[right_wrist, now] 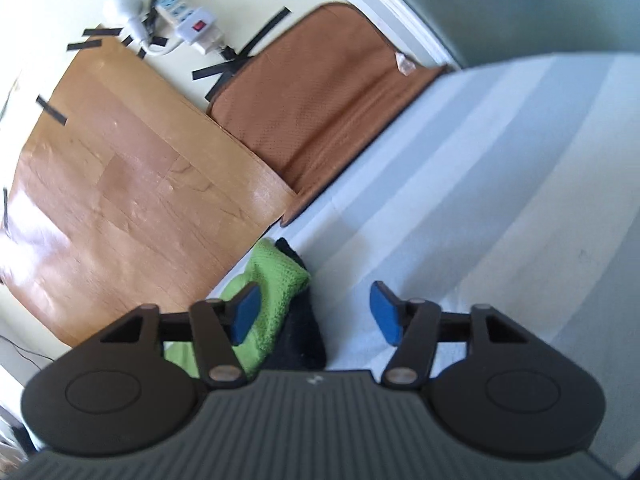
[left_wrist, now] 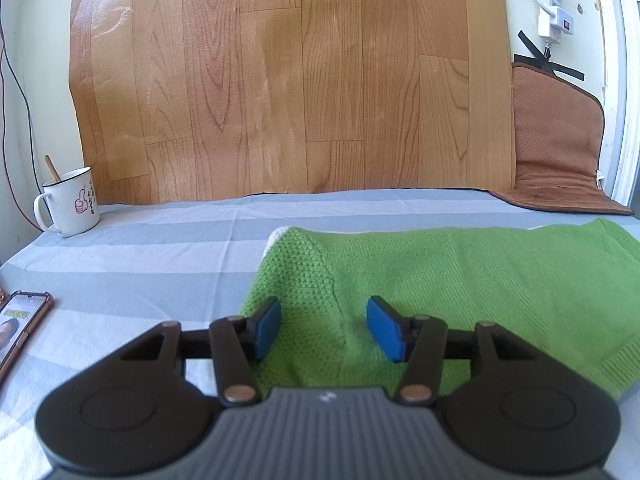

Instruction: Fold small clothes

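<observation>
Green knitted garment is seen lying folded on the striped grey-and-white sheet, under and ahead of the left gripper. Its blue pads are parted to a middling gap above the knit; nothing is clamped between them. The right gripper is held tilted, jaws set apart, with only a green corner and something black beneath it showing near its left pad; no grip is seen there either. The whole spread of the garment, with a white edge at its far left corner, is given by the left view only; the black item is given by the right view only. A white mug with a spoon and a phone are seen at the left of the sheet. Wood-pattern sheeting and a brown mat stand against the wall behind, with a power strip and black tape strips above.
</observation>
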Tool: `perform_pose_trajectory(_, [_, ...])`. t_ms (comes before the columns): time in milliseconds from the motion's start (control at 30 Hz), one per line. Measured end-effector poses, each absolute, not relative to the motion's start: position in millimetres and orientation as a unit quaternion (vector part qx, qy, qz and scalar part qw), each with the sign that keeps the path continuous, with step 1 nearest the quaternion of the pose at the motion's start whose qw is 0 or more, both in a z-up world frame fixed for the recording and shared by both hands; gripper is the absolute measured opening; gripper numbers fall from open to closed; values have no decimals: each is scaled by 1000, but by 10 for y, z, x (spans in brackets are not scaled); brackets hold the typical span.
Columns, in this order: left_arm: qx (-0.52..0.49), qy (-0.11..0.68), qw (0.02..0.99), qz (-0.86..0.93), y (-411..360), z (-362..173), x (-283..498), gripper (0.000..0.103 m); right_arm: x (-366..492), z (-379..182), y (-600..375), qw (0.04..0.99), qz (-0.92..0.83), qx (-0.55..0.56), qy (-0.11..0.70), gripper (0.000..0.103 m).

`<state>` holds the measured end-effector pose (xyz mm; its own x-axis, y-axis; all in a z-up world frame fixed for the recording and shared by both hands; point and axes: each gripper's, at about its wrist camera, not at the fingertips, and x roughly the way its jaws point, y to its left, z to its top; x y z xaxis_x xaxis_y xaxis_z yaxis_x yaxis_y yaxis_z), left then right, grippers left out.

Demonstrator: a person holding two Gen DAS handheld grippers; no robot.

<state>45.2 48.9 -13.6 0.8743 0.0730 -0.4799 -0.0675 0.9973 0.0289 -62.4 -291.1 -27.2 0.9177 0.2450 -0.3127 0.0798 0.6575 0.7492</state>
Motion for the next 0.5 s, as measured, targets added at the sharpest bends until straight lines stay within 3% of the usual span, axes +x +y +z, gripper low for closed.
perform_pose_trajectory(333, [5,248,968,37,486,-142,453,53,-590,-303,-2793,903,47,370,214,68])
perform_pose_trajectory(500, [4,248,968,32,489,-150,443,59,-587,-306,-2833,893,53,391,215,72])
